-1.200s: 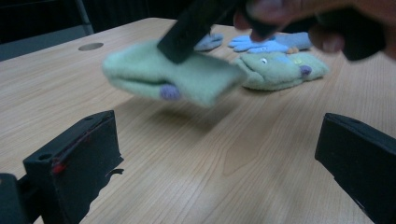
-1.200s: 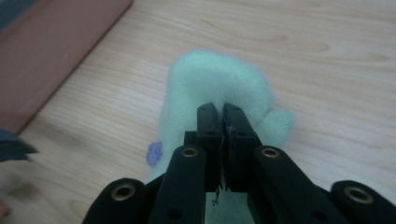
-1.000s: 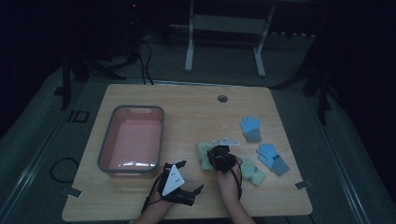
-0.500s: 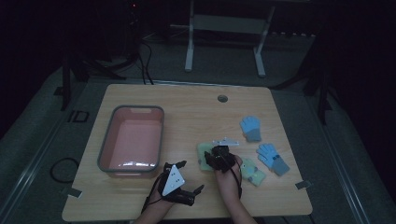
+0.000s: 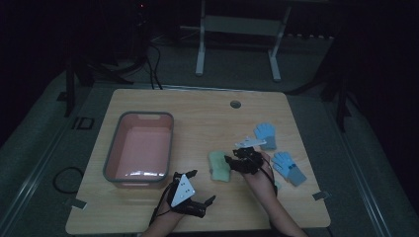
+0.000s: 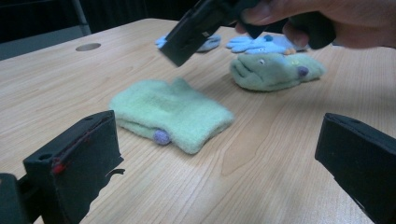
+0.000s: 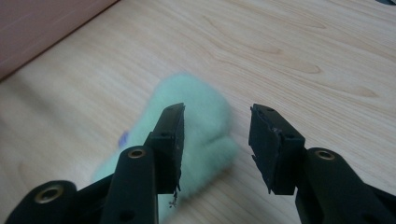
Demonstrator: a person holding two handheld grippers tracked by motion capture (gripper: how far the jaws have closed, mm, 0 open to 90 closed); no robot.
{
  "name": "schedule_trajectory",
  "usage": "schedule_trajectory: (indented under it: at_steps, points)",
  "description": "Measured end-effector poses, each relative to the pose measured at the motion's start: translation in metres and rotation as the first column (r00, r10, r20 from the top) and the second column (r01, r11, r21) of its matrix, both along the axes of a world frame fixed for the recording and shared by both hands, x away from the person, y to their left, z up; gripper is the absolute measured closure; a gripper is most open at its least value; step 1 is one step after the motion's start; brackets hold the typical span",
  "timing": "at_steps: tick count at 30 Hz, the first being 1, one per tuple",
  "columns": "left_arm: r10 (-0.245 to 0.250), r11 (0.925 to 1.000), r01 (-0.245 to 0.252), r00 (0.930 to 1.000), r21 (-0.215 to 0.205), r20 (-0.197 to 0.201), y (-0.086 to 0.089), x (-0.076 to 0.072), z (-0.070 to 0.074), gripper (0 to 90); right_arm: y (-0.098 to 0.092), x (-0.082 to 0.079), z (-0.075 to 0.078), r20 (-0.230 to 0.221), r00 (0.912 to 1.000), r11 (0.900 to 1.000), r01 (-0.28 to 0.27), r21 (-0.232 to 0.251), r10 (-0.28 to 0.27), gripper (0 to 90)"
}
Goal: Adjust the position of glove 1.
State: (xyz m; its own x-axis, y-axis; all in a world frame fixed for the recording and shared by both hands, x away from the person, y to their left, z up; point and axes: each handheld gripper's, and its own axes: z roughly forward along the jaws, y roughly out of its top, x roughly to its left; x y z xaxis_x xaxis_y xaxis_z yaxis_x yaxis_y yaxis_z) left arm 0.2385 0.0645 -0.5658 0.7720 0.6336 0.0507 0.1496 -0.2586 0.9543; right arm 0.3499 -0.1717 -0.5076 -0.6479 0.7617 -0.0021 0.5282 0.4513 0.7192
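On the wooden table (image 5: 207,113) we see, beside the pink tub (image 5: 140,148), our left gripper (image 5: 201,190) spread wide and empty, then our right gripper (image 5: 230,161) parted over a green mitten (image 5: 219,166), gripping nothing, with blue gloves (image 5: 276,148) rightmost.

Left hand-held gripper (image 5: 199,187) jaws wide apart, right hand-held gripper (image 7: 215,135) parted

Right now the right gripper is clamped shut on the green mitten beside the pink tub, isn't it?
Not clamped. The right gripper is open, its jaws apart above the green mitten, as the right gripper view shows. The mitten does lie beside the pink tub.
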Motion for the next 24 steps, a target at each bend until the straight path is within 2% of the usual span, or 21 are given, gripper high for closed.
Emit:
schedule_trajectory:
  at_steps: [3,6,9,14,16,18,20,24]
  points:
    - [0.003,1.0000,-0.003,1.0000,-0.001,-0.002,0.000,0.000,0.000,0.2,-0.017,0.002,0.003,-0.018,0.9986,0.999,-0.049,0.010,0.050,56.6]
    - [0.005,1.0000,-0.005,1.0000,0.002,-0.001,0.000,0.000,0.000,0.1,-0.034,0.001,0.008,-0.005,0.9952,0.995,-0.097,0.004,0.097,56.7]
    - [0.006,1.0000,-0.006,1.0000,0.003,-0.002,0.000,0.000,0.000,0.2,-0.050,0.000,0.013,0.001,0.9926,0.993,-0.121,0.011,0.121,56.7]
    - [0.006,1.0000,-0.006,1.0000,0.003,-0.002,0.000,0.000,0.000,0.2,-0.070,-0.001,0.017,0.009,0.9900,0.990,-0.140,-0.018,0.141,57.2]
    - [0.007,1.0000,-0.007,1.0000,0.000,-0.001,0.000,0.000,0.000,0.2,-0.088,-0.004,0.015,-0.007,0.9894,0.988,-0.145,-0.044,0.145,59.6]
    - [0.009,1.0000,-0.009,1.0000,-0.001,-0.001,0.000,0.000,0.000,0.2,-0.091,-0.005,0.014,-0.013,0.9889,0.988,-0.149,-0.052,0.148,59.7]
    - [0.010,1.0000,-0.010,1.0000,0.001,0.001,0.000,0.000,0.000,0.1,-0.105,-0.011,0.010,-0.033,0.9834,0.982,-0.180,-0.059,0.178,59.9]
    - [0.010,0.9999,-0.010,1.0000,0.003,0.002,-0.001,0.000,0.000,0.2,-0.114,-0.020,0.005,-0.046,0.9771,0.975,-0.211,-0.065,0.208,59.6]
